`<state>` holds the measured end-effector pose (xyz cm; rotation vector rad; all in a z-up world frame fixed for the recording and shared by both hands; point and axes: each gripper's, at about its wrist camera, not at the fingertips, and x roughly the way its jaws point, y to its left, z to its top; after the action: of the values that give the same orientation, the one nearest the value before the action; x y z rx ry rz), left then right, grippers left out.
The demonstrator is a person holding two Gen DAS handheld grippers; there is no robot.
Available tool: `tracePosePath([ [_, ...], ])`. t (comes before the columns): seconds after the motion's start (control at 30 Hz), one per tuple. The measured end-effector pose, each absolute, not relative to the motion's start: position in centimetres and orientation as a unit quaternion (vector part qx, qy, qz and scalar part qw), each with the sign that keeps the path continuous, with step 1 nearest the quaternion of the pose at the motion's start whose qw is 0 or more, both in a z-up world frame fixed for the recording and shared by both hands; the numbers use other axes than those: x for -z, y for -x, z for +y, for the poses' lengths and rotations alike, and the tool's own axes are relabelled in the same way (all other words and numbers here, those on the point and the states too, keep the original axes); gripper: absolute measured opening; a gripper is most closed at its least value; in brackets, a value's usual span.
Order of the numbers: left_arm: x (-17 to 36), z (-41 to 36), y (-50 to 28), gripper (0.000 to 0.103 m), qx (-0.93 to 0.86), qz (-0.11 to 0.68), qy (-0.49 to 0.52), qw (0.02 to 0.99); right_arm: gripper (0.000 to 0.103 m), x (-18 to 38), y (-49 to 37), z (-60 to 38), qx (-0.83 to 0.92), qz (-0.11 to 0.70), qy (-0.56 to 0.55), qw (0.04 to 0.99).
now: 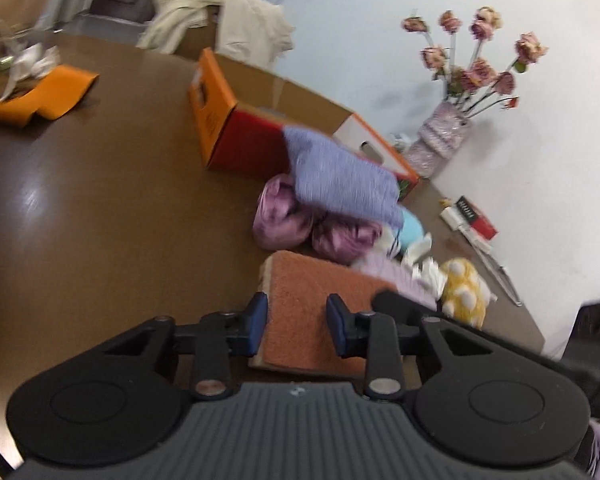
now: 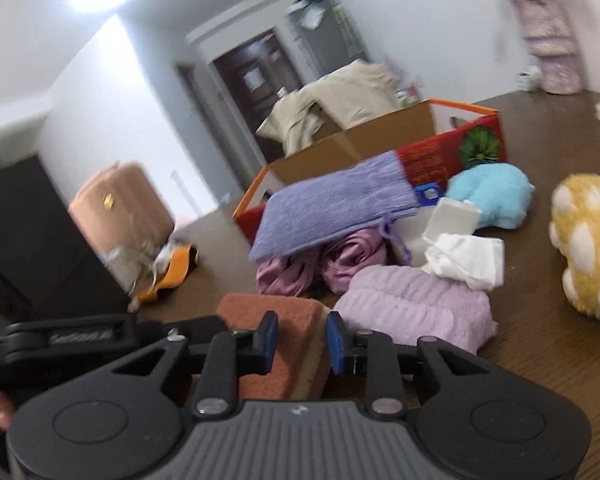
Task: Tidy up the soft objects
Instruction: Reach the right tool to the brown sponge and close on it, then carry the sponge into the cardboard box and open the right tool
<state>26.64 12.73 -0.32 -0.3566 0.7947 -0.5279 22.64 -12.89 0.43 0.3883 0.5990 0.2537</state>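
Left claw [image 1: 297,322]: narrowed around the near end of a terracotta folded towel [image 1: 312,304]; pad contact not clear through the blur. Right claw [image 2: 302,338]: narrowed on the same towel's [image 2: 278,344] end face, blue pads touching both sides, so gripping it. Towel flat on the brown desk [image 1: 100,208]. Just beyond the left claw: two mauve satin bundles [image 1: 284,216] with a lavender-blue towel [image 1: 340,176] lying over them. Behind those, an open orange-and-red box [image 1: 236,136]. Right of the right claw, touching the terracotta towel: pale lilac folded towel [image 2: 416,308]. Further right: white cloth [image 2: 466,256], light blue plush [image 2: 492,196], yellow spotted plush [image 2: 588,240].
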Motion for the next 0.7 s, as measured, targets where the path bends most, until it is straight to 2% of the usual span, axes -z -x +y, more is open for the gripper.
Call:
tracePosePath([
  [0.27,-0.8,10.9,-19.9,0.036,0.213,0.371,0.150,0.891,0.029,-2.0,-19.3,-13.4,-0.170,0.321,-0.137,0.921],
  [0.43,-1.3,10.4,-18.9,0.050,0.201,0.357,0.133,0.903,0.029,-2.2,-17.8,-15.1,-0.165,0.328,-0.142,0.919],
  [0.5,-1.2,10.3,-18.8,0.052,0.204,0.359,0.131,0.901,0.039,-2.2,-17.0,-15.9,-0.170,0.329,-0.150,0.917],
  [0.7,0.2,10.6,-20.1,0.052,0.201,0.385,0.148,0.889,0.040,-1.1,-17.3,-16.1,-0.190,0.339,-0.169,0.906],
])
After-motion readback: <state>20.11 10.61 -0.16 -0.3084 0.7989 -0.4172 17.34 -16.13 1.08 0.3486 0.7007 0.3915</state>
